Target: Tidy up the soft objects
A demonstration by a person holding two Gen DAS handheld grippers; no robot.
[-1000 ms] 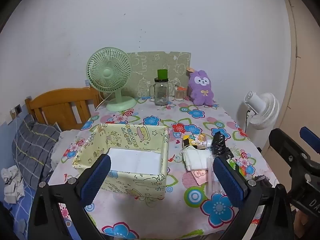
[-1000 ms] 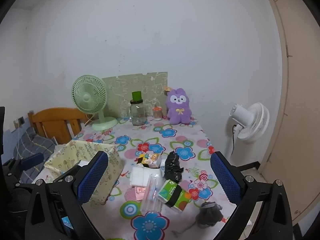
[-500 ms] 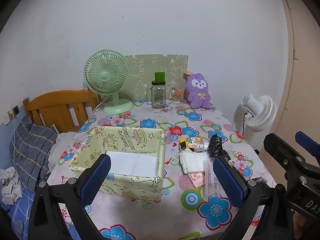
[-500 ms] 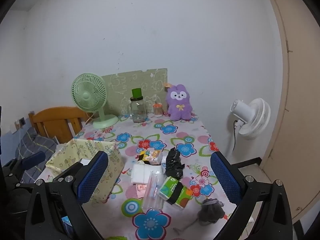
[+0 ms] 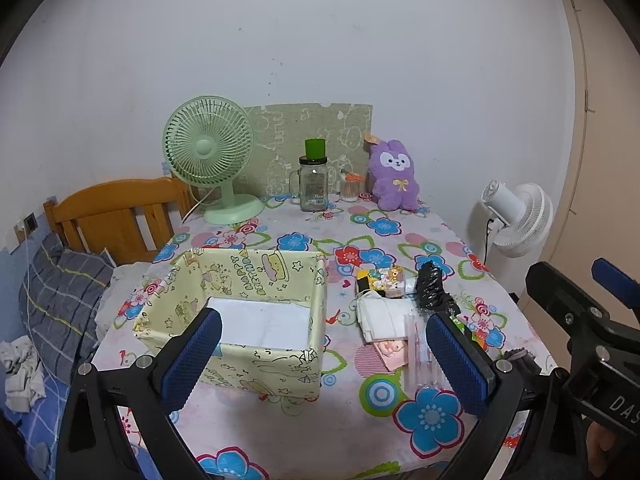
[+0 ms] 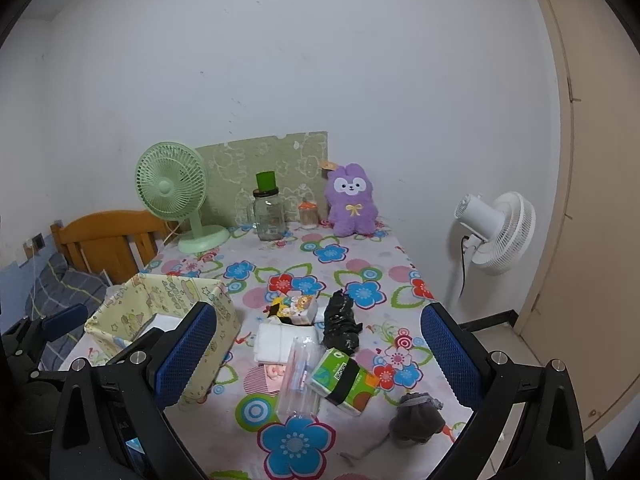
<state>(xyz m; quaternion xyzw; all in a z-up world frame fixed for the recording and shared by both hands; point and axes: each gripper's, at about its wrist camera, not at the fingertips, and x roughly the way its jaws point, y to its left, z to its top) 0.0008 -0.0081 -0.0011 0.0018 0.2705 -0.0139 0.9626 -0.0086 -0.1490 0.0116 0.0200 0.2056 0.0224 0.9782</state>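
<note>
A yellow patterned fabric box [image 5: 256, 304] [image 6: 160, 316] stands on the floral table, white sheet inside. Right of it lie soft items: a cartoon tissue pack [image 6: 296, 308], a white folded cloth [image 6: 280, 340], a black crumpled bag [image 6: 340, 320], a clear plastic packet [image 6: 298, 376], a green tissue pack [image 6: 344, 376] and a grey pouch [image 6: 416, 420]. A purple plush rabbit [image 5: 394, 176] [image 6: 352, 200] sits at the back. My left gripper [image 5: 324, 360] is open and empty above the near table edge. My right gripper [image 6: 316, 356] is open and empty, held right of the left one.
A green desk fan [image 5: 208, 156], a glass jar with a green lid [image 5: 314, 184] and a small jar [image 5: 350, 188] stand at the back of the table. A white floor fan [image 6: 496, 232] stands to the right. A wooden bed headboard [image 5: 116, 216] is at the left.
Both grippers have risen and tilted slightly, so the table sits lower in both views. Nothing on the table has moved.
</note>
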